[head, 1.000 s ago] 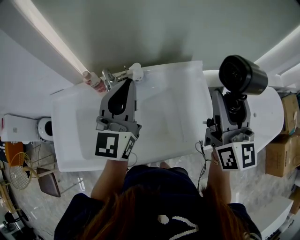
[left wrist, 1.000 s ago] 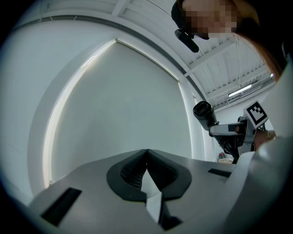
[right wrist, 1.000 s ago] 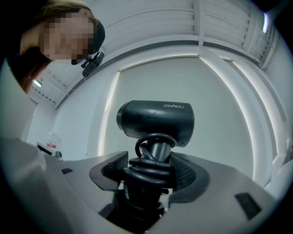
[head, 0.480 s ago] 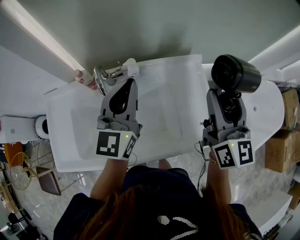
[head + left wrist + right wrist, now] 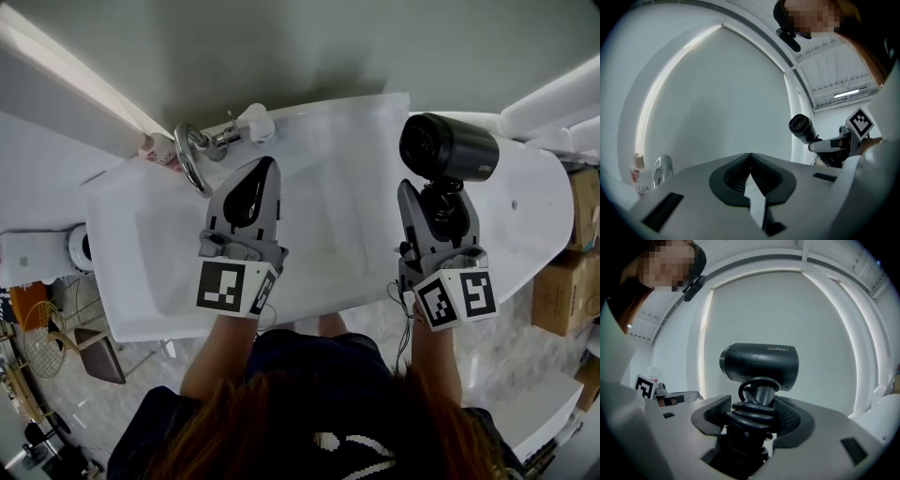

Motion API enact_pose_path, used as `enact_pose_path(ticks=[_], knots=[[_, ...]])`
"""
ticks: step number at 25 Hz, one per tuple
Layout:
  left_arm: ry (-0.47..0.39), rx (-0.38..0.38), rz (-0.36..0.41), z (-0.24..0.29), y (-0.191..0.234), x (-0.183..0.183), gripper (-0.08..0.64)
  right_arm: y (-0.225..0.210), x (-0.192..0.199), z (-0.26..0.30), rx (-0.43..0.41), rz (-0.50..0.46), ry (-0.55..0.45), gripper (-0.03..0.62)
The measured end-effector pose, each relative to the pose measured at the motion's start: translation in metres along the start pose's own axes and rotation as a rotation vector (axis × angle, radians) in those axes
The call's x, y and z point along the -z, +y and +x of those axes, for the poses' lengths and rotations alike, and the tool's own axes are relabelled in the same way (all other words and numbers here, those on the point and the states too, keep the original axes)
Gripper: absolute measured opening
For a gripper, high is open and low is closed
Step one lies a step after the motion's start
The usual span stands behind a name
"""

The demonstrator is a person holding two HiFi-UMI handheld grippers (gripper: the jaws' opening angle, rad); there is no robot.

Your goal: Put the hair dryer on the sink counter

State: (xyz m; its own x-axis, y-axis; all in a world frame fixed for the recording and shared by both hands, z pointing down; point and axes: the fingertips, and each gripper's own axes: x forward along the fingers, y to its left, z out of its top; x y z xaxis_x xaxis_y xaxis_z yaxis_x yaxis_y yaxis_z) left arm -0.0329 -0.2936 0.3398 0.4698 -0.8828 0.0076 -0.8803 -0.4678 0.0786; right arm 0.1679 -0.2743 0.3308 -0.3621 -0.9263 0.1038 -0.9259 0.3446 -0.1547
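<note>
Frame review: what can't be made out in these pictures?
- Hair dryer handle: right gripper view, covered by the cord coils and the fingers of the right gripper.
- Gap between hair dryer and sink counter: head view, hidden by the dryer body.
- Bottle, lower part: left gripper view, behind the left gripper.

A grey wall rises above a seemingly marbled floor.

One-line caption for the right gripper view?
Black barrel-shaped plastic hair dryer clamped by its cord-wrapped handle in the right claw.
</note>
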Motion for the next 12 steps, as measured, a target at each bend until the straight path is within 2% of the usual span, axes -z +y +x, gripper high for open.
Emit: enact_pose_path(ticks=[12], knots=[[0.077, -0.01, -0.016, 0.001, 0.002, 0.04, 0.018, -0.011, 0.081, 0.018, 0.007, 0.01, 0.219, 0.295]])
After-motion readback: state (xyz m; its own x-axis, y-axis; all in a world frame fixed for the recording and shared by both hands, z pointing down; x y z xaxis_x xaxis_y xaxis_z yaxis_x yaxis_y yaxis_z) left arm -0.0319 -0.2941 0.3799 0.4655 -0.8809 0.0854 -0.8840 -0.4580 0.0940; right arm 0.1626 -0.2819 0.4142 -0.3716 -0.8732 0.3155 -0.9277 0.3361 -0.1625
